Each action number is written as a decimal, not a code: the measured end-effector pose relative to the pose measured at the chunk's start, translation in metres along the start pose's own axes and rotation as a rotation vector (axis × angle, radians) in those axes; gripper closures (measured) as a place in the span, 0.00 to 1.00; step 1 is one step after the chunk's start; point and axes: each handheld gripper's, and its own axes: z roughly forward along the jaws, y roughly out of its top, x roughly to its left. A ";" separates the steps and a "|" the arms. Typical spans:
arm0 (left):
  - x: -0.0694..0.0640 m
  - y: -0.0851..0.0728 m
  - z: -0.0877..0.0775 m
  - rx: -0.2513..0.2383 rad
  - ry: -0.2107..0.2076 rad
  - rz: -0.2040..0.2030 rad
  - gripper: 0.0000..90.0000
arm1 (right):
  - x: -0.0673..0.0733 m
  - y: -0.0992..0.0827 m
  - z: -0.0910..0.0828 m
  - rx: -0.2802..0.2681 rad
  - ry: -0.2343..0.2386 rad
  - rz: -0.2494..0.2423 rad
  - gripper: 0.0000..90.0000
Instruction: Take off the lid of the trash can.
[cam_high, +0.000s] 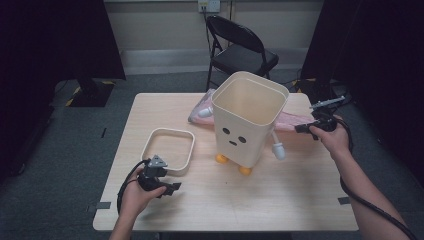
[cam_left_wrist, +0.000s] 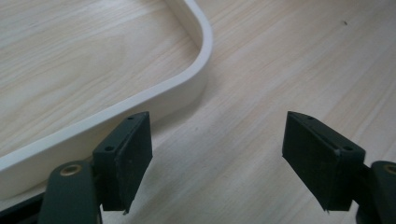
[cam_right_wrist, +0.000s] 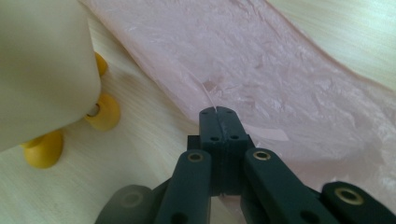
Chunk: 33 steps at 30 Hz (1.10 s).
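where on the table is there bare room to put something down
The near strip of the table, in front of the bin's yellow feet, is bare, as is the far-left corner beyond the cream ring. It is crowded behind and right of the bin, where the pink bag lies.

Pink bag partly behind bin

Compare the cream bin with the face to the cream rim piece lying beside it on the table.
The bin stands tall on yellow feet; the rim piece lies flat and low on the table.
The bin bears a dotted face and side arms; the rim piece is plain.
The bin has walls closing in a deep hollow; through the rim piece the table's wood shows.
Both are cream with a rounded square outline.
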 end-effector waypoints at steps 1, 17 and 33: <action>0.000 0.000 0.000 0.000 0.000 0.000 0.26 | 0.000 0.000 0.000 0.000 0.000 0.000 1.00; -0.011 0.019 0.004 0.017 -0.041 0.053 0.24 | 0.009 0.026 -0.050 -0.066 -0.047 -0.017 1.00; -0.019 0.046 -0.011 -0.006 -0.047 0.088 0.25 | 0.028 0.057 -0.103 -0.213 -0.070 -0.012 1.00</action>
